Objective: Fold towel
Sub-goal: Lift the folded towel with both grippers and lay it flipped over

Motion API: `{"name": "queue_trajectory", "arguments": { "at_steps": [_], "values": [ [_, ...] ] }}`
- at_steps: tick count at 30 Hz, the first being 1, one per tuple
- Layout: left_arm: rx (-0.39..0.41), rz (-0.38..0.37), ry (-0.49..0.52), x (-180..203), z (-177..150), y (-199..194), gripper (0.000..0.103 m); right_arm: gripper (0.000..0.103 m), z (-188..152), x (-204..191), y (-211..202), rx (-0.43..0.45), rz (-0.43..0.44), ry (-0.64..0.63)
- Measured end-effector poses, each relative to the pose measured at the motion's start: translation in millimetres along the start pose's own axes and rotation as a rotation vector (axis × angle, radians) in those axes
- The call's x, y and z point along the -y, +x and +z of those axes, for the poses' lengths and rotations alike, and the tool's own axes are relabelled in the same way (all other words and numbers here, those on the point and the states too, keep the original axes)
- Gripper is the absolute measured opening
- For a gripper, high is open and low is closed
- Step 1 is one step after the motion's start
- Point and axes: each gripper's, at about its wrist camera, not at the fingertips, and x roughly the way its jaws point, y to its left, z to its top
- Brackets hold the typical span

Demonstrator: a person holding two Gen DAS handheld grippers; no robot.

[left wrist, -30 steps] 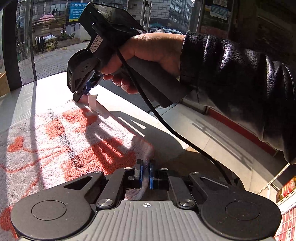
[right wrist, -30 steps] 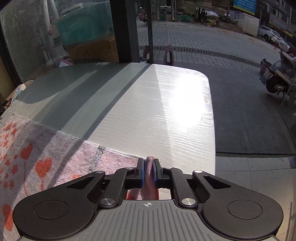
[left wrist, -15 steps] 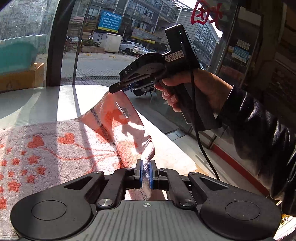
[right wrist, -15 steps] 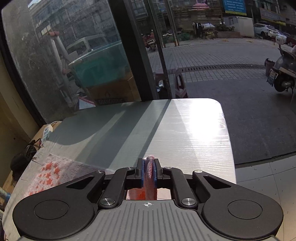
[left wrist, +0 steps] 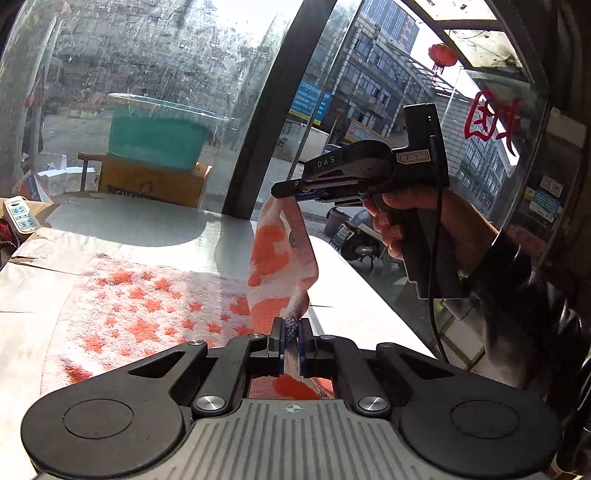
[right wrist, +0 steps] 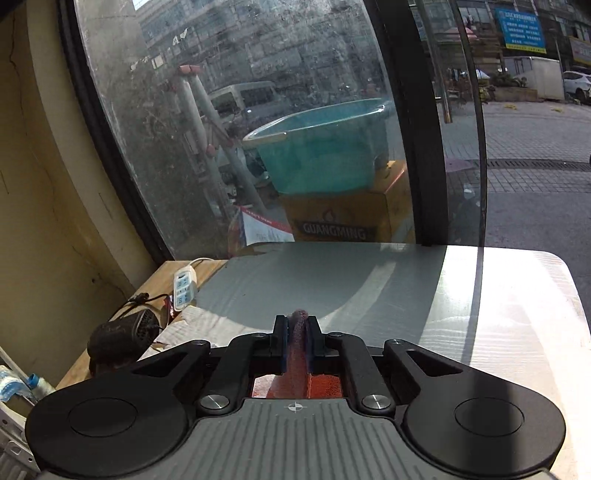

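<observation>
Spreading across the lower left of the left wrist view, most of the towel [left wrist: 147, 314] was seen flat on the table [left wrist: 129, 229], while one edge was raised at centre frame, so the fold was judged begun but not laid over. That edge was clamped at one corner by the left gripper [left wrist: 291, 328] and at the other by the right gripper [left wrist: 295, 190], held level in a hand [left wrist: 424, 221] at centre right.

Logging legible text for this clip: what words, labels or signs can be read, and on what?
"DAS": on the side of the right gripper.
"GUANGMING": on the yellow carton under the teal tub.
Small white label on that gripper: too small to read.
Red characters on the glass and blue street signs: not legible.
</observation>
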Motion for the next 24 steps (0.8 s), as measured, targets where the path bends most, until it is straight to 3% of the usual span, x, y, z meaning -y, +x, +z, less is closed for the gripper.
{"name": "queue_trajectory", "arguments": {
  "at_steps": [8,16,18,19,21,23,24],
  "values": [
    [0.044,0.088,-0.125,-58,0,-23,0.007,0.009,7,-63,77,-0.079,0.034,-0.057],
    [-0.002,0.158,-0.206,-92,-12,-24,0.008,0.01,-6,-96,147,-0.189,0.001,-0.11],
    [-0.014,0.183,-0.218,-98,-16,-24,0.012,0.011,-12,-98,158,-0.204,-0.015,-0.123],
    [-0.021,0.2,-0.224,-101,-18,-24,0.02,0.012,-14,-98,159,-0.206,-0.016,-0.125],
    [-0.033,0.245,-0.231,-107,-23,-25,0.026,0.024,-19,-98,161,-0.199,-0.01,-0.126],
    [-0.048,0.277,-0.235,-111,-27,-27,0.028,0.06,-22,-98,160,-0.175,-0.026,-0.121],
    [-0.057,0.29,-0.239,-113,-30,-28,0.029,0.071,-24,-99,159,-0.159,-0.042,-0.116]
  ]
}}
